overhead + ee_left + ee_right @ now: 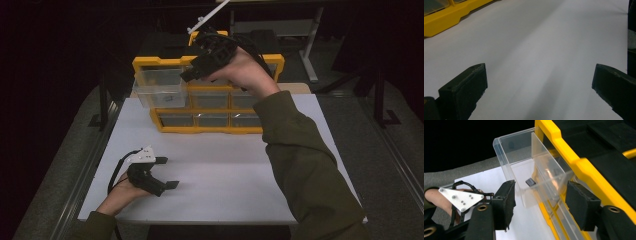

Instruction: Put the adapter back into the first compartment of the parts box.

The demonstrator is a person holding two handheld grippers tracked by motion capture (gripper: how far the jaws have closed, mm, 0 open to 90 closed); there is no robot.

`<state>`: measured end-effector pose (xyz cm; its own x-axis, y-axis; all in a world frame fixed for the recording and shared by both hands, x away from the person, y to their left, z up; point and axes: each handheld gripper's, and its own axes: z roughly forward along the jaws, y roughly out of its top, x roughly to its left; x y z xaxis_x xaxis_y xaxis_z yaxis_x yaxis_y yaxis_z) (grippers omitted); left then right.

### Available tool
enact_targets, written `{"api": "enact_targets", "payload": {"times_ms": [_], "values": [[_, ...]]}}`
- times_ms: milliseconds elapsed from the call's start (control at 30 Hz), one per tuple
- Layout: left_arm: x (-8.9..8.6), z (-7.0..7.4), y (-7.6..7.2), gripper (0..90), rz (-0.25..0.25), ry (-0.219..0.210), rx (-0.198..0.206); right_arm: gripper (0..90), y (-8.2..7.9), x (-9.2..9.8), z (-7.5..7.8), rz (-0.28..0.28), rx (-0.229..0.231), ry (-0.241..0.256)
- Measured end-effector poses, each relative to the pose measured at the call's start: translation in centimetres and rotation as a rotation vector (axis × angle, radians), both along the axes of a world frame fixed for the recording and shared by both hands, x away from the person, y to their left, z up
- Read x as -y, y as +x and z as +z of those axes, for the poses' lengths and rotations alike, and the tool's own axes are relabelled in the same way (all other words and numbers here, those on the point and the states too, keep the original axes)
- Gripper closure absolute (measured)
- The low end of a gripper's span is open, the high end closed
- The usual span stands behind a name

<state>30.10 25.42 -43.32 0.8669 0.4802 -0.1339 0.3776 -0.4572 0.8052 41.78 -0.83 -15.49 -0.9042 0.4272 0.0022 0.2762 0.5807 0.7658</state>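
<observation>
A yellow drawer cabinet point(207, 129) stands at the back of the white table point(225, 175). Its top-left clear drawer point(159, 87) is pulled out toward the left. Inside that drawer point(519, 157) lies a small black piece point(530, 181). My right gripper point(192, 72) hovers over the cabinet's top beside the drawer. It is open point(540, 200), and the drawer's near wall shows between the jaws with nothing gripped. My left gripper point(167, 172) rests low over the table's front left, open point(539, 85) and empty, pointing right.
The cabinet's lower rows hold several shut clear drawers point(212, 120). Its yellow base point(446, 17) shows at the upper left of the left gripper view. Bare white tabletop point(536, 45) lies between the cabinet and the front edge. A table frame point(310, 45) stands behind, in the dark.
</observation>
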Motion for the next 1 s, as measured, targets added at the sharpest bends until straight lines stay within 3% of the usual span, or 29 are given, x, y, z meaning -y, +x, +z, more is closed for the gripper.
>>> {"api": "enact_targets", "payload": {"times_ms": [167,367,633,1000], "values": [[0.0,0.0,0.0,0.0,-0.002,0.005,0.000,32.2,-0.9,1.7,-0.7,-0.011,-0.008,0.030],[0.1,-0.1,0.0,0.0,0.001,0.006,-0.002,24.9,-1.8,3.4,-2.2,-0.030,0.001,0.031],[0.1,-0.1,0.0,0.0,-0.002,0.004,-0.003,15.5,-2.4,5.5,-5.5,-0.078,-0.028,0.035],[0.0,-0.2,0.1,0.0,-0.002,0.006,-0.005,8.9,-3.5,7.2,-10.1,-0.112,-0.064,0.029]]}}
